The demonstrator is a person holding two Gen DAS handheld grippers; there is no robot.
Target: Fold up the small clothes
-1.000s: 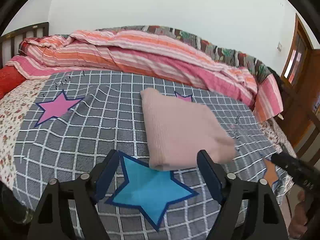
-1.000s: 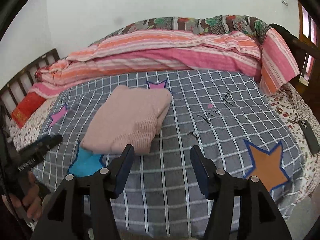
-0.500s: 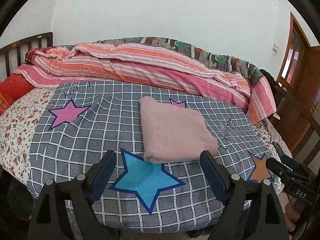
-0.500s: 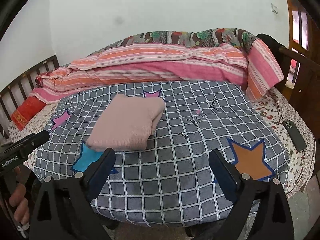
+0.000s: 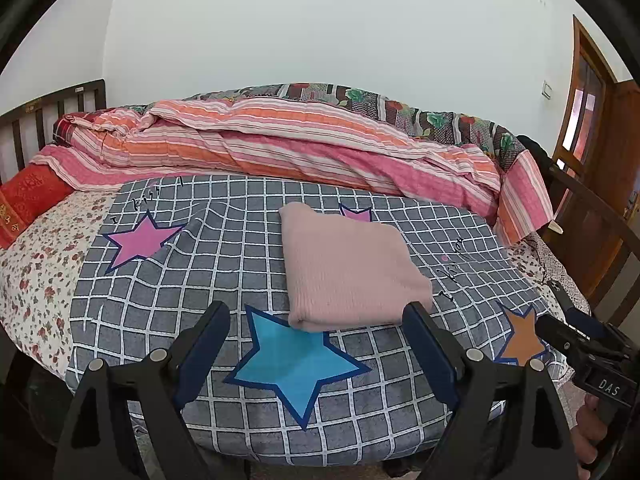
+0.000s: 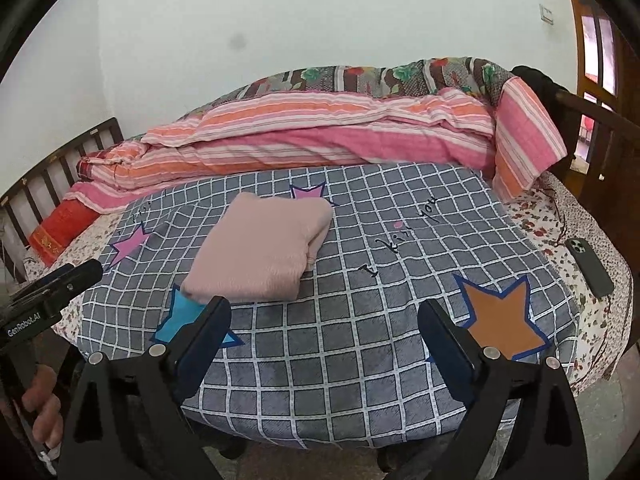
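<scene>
A folded pale pink garment (image 5: 344, 272) lies flat on the grey checked blanket (image 5: 180, 280) in the middle of the bed; it also shows in the right wrist view (image 6: 264, 252). My left gripper (image 5: 318, 336) is open and empty, held back off the bed's near edge, short of the garment. My right gripper (image 6: 324, 332) is open and empty, also back from the bed, to the right of the garment.
A rolled pink and orange striped quilt (image 5: 280, 148) lies along the far side. A red pillow (image 5: 28, 196) sits at the left. A dark phone (image 6: 590, 266) lies at the bed's right edge. A wooden door (image 5: 600, 120) stands at the right.
Both grippers have pulled back and up from the bed, so the garment looks smaller and farther. The right gripper's jaws have opened wider. The garment has not moved.
</scene>
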